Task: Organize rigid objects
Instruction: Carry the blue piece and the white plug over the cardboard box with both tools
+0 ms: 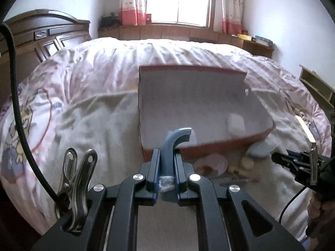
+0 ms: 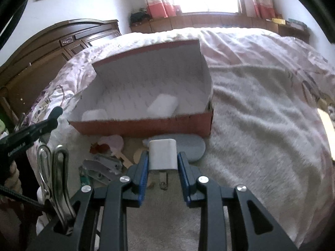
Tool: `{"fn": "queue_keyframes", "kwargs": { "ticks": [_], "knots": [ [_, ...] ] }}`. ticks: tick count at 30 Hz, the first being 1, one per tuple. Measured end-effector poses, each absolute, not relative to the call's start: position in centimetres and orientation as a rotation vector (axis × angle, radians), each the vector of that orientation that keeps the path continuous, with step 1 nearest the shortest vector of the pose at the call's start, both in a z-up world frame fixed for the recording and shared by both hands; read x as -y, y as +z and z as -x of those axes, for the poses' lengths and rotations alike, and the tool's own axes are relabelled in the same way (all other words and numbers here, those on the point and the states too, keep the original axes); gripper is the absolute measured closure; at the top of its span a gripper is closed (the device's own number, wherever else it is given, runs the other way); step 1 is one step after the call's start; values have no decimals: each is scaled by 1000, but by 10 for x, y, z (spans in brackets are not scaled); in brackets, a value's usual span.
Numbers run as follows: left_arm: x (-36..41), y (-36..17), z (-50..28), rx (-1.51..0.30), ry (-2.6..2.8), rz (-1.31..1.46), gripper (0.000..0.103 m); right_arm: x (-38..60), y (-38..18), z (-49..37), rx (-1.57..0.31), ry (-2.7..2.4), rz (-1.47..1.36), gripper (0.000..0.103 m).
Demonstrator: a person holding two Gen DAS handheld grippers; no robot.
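Observation:
An open red cardboard box (image 1: pixel 209 144) with a white inside stands on the bed; it also shows in the right wrist view (image 2: pixel 146 127). White items (image 2: pixel 162 105) lie inside it. My left gripper (image 1: pixel 167 156) is shut on a blue curved hook-like piece (image 1: pixel 175 140), held just before the box's near wall. My right gripper (image 2: pixel 163 163) is shut on a white plug adapter (image 2: pixel 162 154), held above the bed in front of the box.
Loose items lie in front of the box: a grey-blue oval case (image 2: pixel 193 147), a pink piece (image 2: pixel 113 143), grey parts (image 2: pixel 102 167) and a wooden spoon-like piece (image 2: pixel 127 159). A dark wooden headboard (image 2: pixel 52 48) stands on the left. A window shelf (image 1: pixel 167 31) runs behind the bed.

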State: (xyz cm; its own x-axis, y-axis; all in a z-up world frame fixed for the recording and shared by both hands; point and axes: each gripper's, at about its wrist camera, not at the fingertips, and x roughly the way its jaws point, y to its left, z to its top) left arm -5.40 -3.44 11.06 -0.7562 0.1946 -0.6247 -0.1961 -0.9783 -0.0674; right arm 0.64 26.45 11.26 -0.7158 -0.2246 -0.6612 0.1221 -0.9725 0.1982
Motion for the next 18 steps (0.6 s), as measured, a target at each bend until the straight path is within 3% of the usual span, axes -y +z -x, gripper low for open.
{"fn": "queue_keyframes", "kwargs": {
  "ticks": [7,18],
  "knots": [
    [32,121,80,51,2729,1004,90,-268,125,11,220,-2746,-1065,75],
    [4,115,120,-4,2679,1018,90,-268,139,53,175,-2778,-1001,75]
  ]
}}
